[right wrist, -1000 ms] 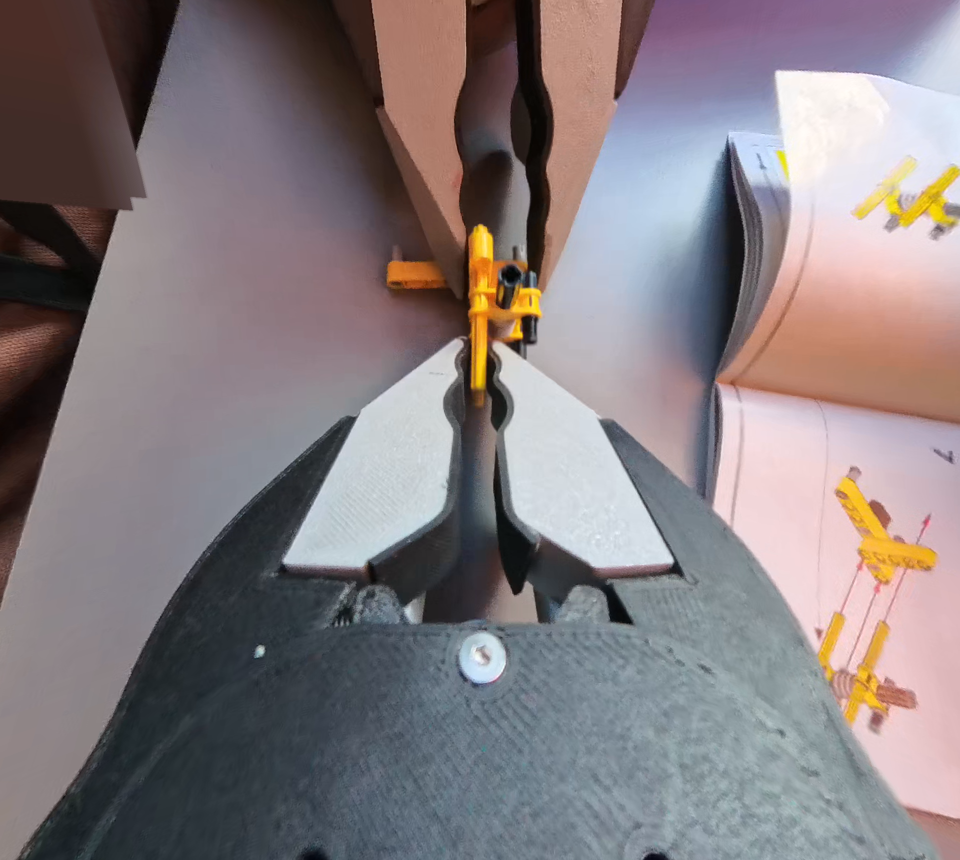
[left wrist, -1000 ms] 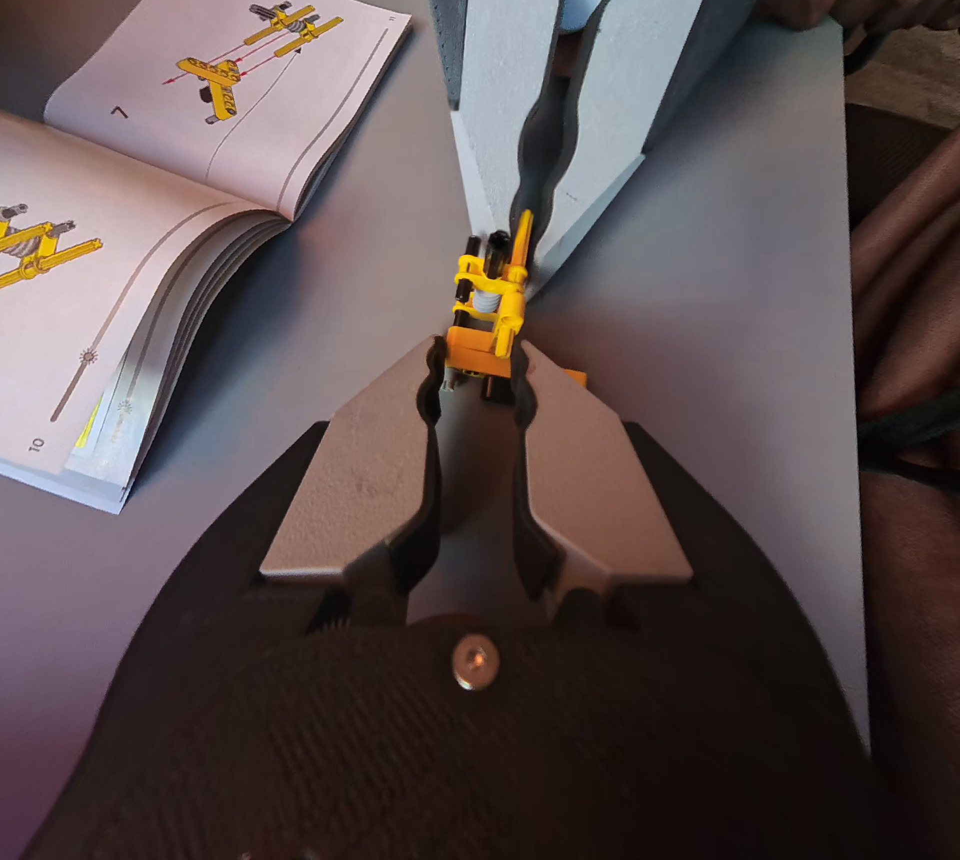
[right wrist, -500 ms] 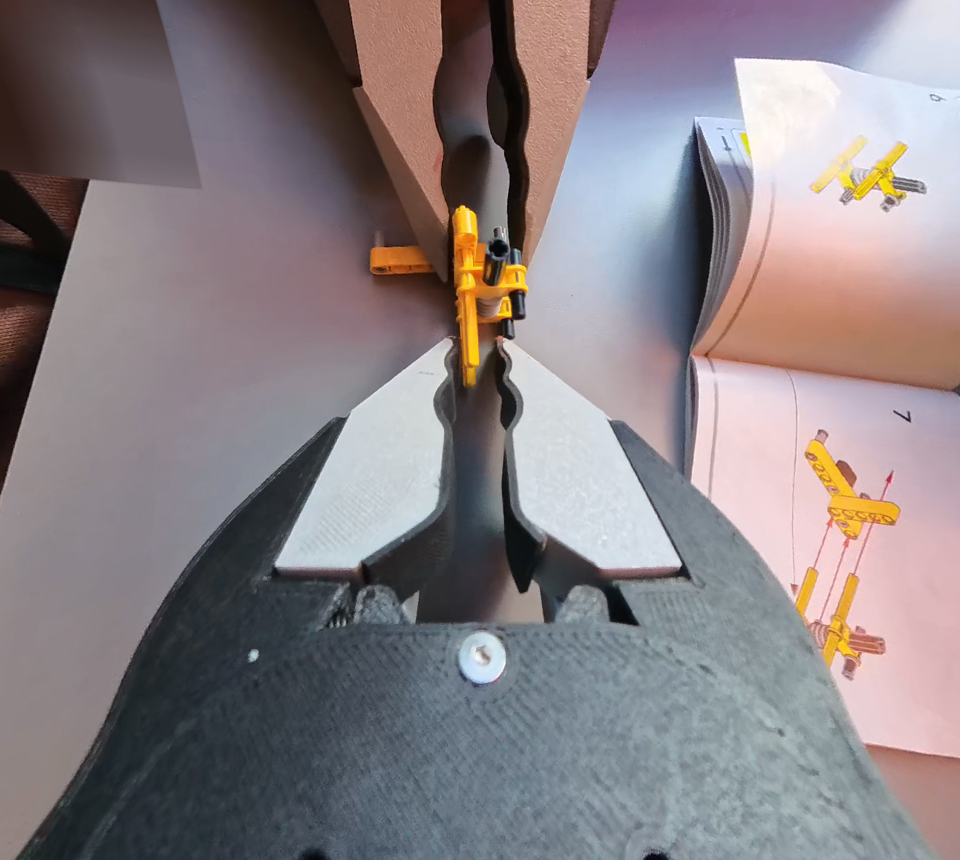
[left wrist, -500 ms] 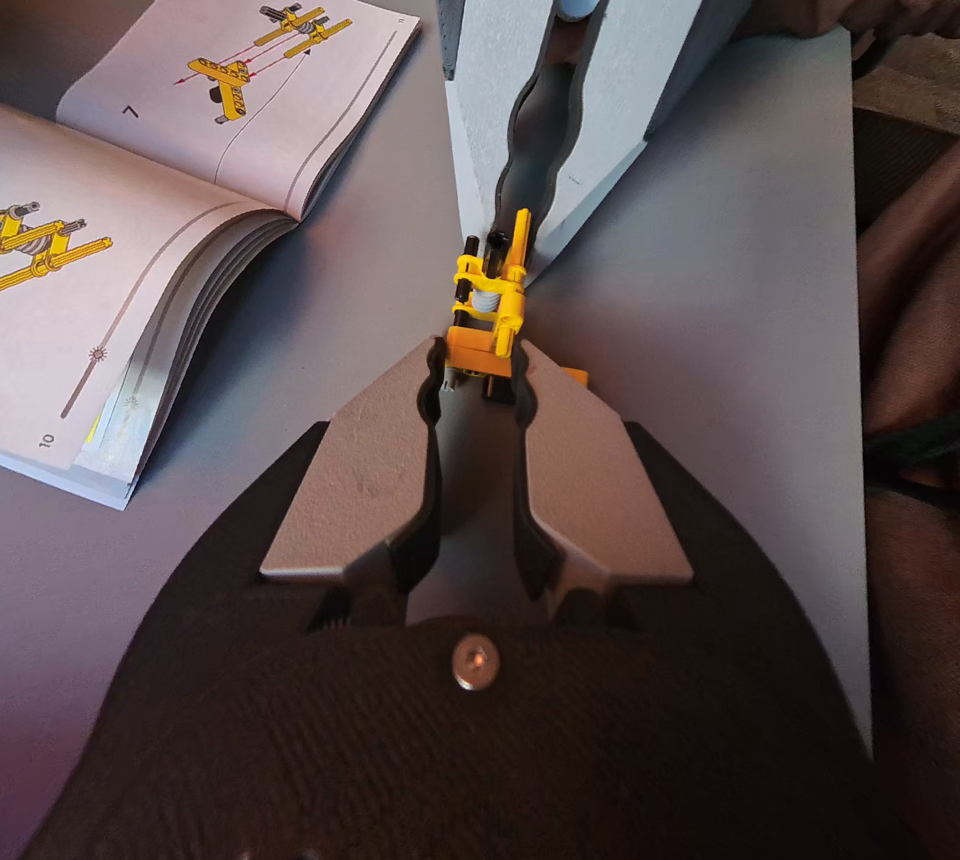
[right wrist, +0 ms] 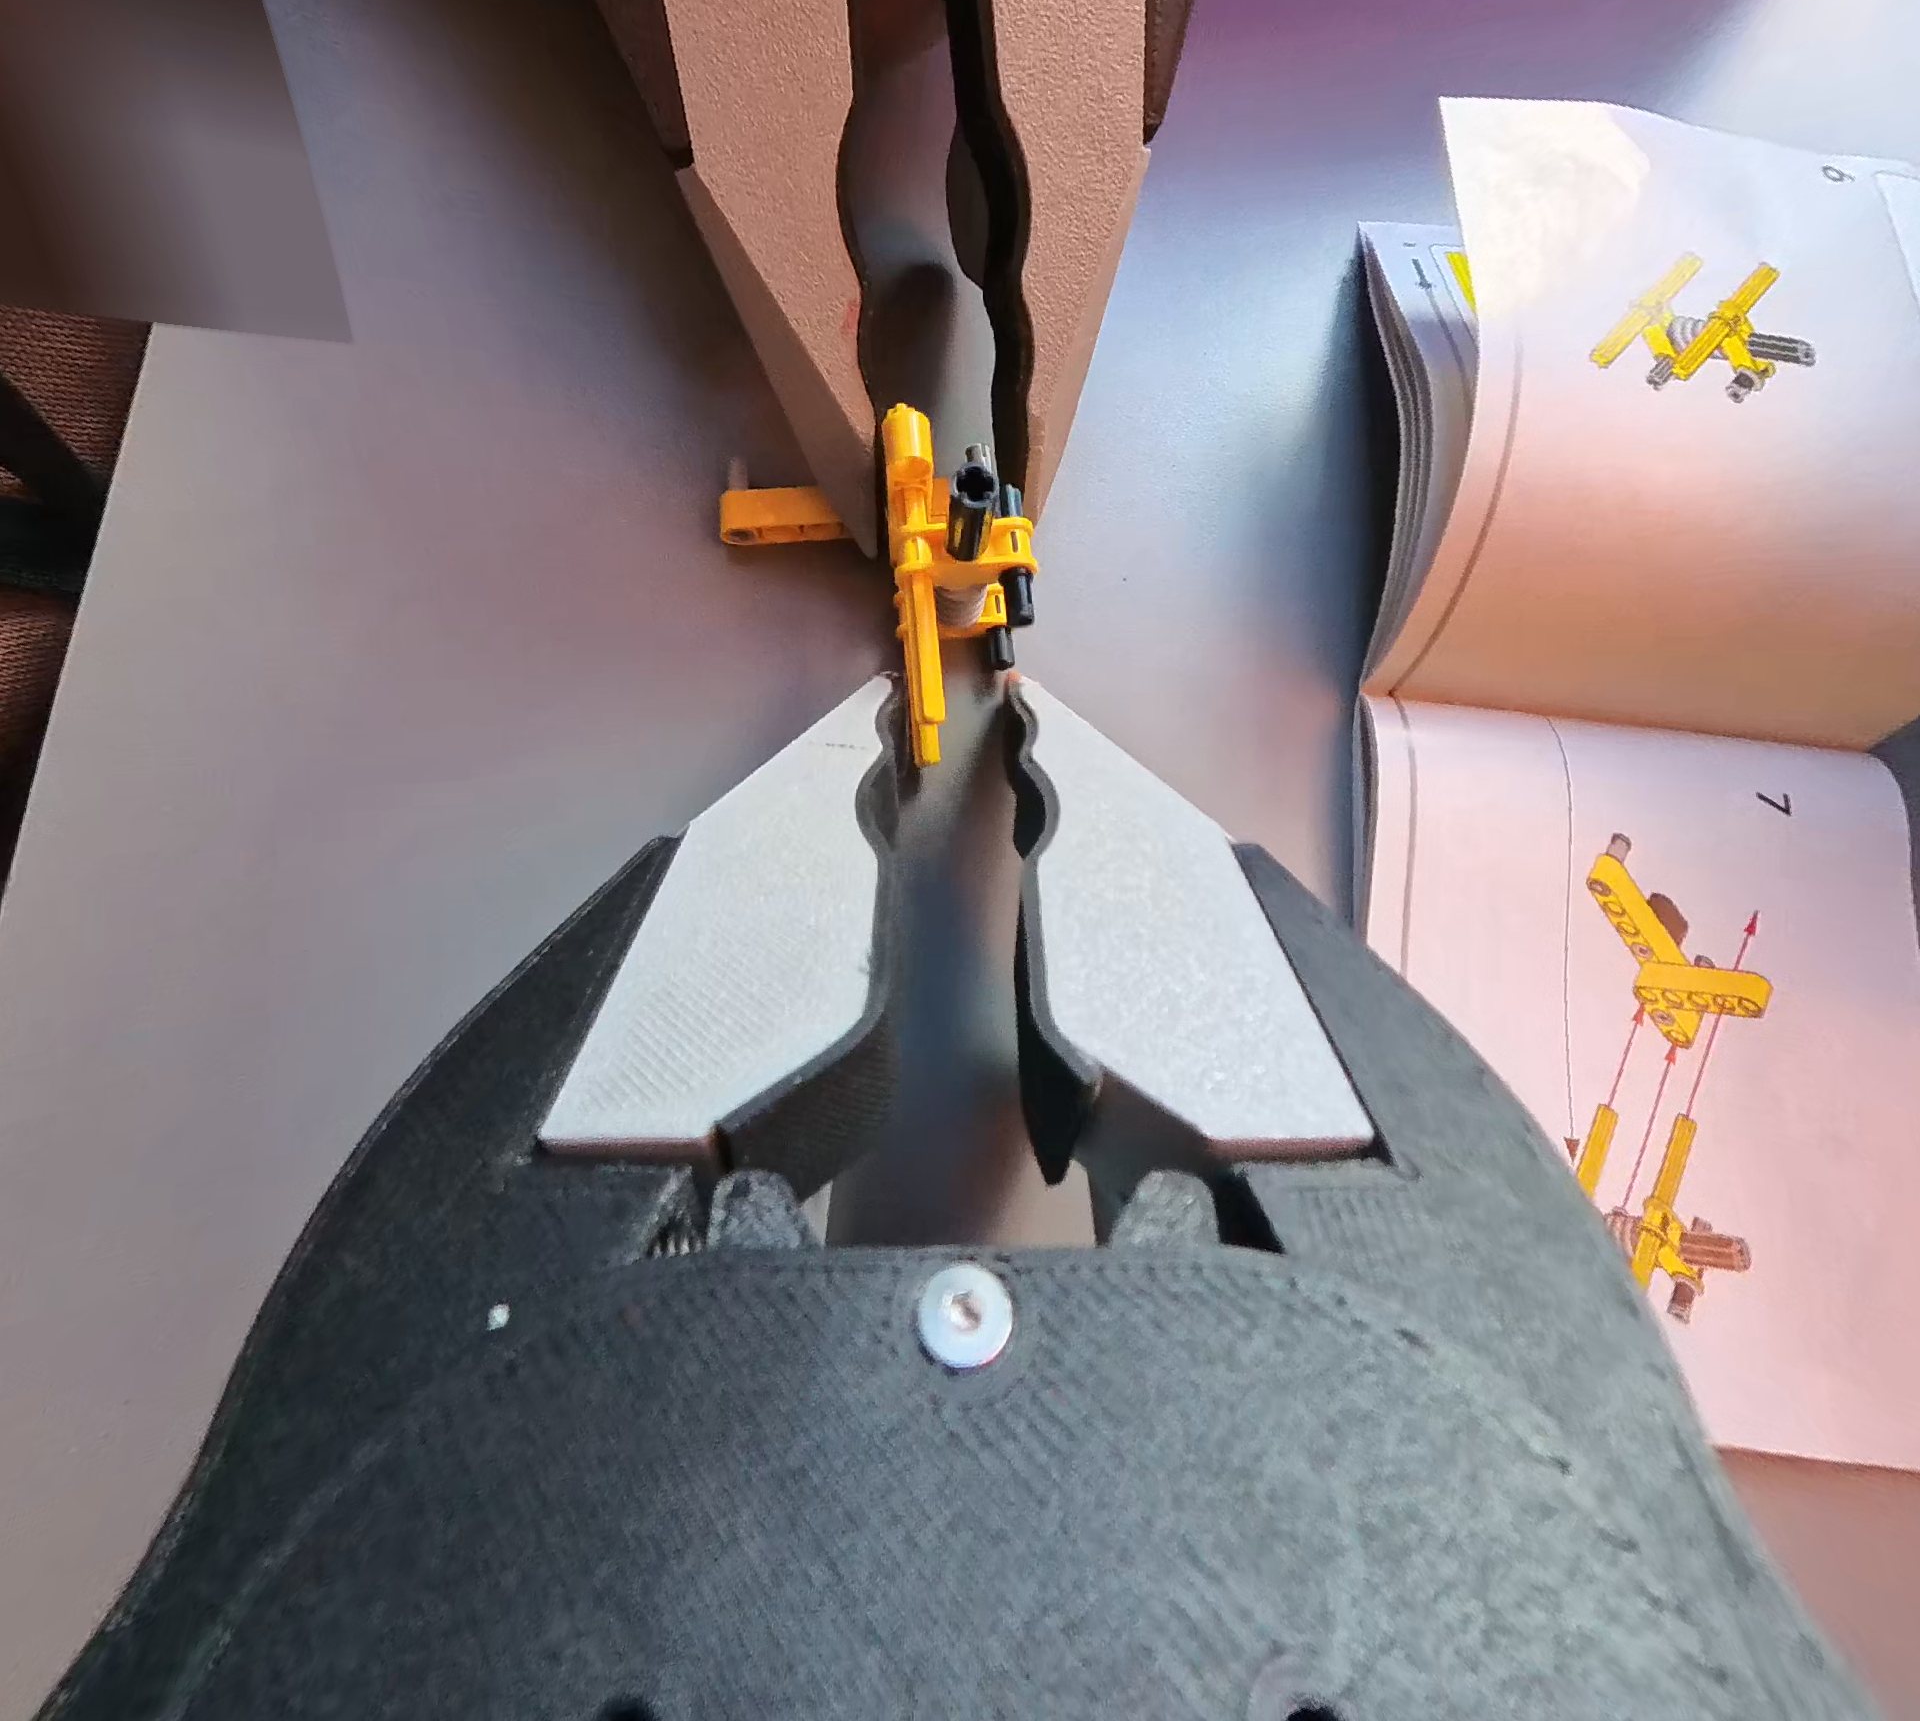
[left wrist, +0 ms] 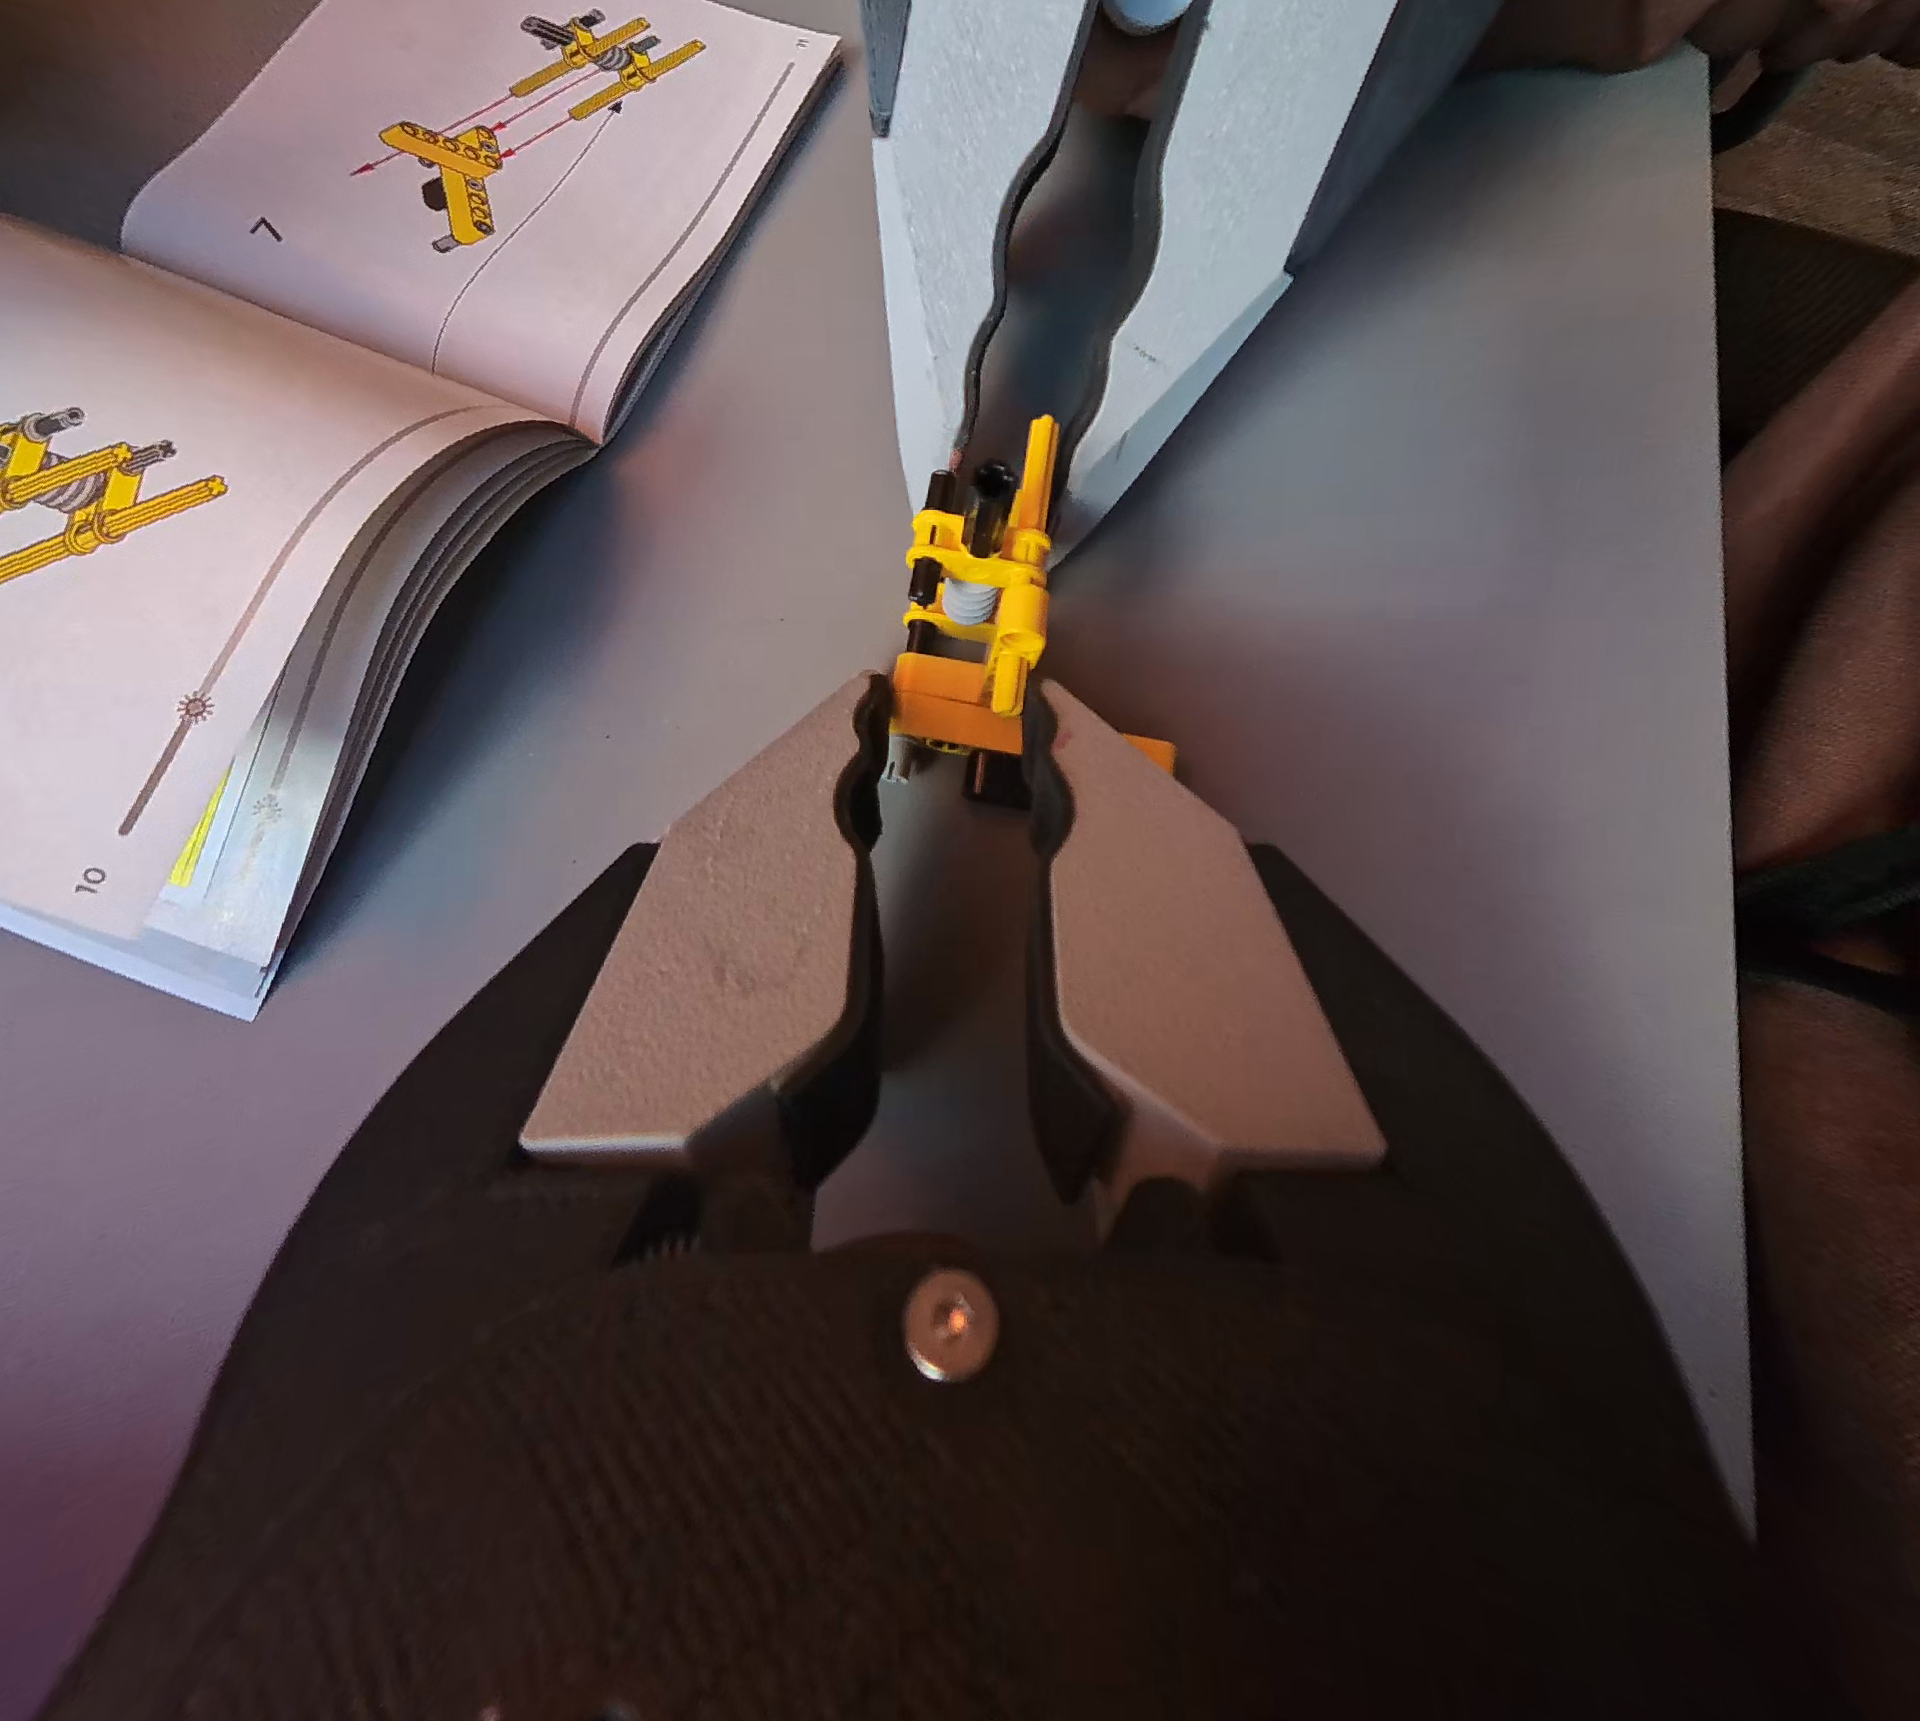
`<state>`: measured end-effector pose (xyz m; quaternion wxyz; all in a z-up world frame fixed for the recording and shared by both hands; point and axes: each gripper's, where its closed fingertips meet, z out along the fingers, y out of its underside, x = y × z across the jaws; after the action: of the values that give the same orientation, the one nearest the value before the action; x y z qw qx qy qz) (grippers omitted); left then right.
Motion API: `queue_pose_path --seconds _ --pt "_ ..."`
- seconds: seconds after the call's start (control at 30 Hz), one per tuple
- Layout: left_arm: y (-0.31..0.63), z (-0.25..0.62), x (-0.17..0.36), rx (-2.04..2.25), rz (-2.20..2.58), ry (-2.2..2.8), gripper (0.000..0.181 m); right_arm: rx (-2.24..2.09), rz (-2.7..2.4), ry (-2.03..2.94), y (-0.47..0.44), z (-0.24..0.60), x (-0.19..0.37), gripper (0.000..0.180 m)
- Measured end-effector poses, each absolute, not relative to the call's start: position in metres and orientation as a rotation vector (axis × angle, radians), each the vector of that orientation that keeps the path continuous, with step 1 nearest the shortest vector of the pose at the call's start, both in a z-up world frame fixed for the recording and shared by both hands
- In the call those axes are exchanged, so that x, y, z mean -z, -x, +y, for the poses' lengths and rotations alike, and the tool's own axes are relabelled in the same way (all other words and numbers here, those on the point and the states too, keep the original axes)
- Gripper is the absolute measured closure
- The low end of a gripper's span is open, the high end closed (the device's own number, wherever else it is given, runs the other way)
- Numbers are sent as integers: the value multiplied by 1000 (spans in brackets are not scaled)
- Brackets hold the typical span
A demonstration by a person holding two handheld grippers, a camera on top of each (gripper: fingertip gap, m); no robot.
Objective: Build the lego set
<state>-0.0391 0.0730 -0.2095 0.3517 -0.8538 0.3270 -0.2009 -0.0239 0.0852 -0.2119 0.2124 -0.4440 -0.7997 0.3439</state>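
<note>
My left claw (left wrist: 951,715) grips the yellow lego assembly (left wrist: 977,601); my right claw (right wrist: 945,695) stands narrowly parted around its axle.

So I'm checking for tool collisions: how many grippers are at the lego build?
2. The left gripper clamps its orange base; the right gripper, opposite, has its jaws apart around the yellow axle.

left jaws hide part of the yellow lego assembly (left wrist: 971,622); instruction booklet (left wrist: 312,445) cut off at the edge
</note>
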Motion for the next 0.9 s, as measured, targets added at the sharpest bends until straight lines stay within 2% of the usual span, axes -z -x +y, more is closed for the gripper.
queue_pose_path --seconds 0.9 --pt "40 73 209 492 854 2204 159 -967 -2218 1264 29 84 211 171"
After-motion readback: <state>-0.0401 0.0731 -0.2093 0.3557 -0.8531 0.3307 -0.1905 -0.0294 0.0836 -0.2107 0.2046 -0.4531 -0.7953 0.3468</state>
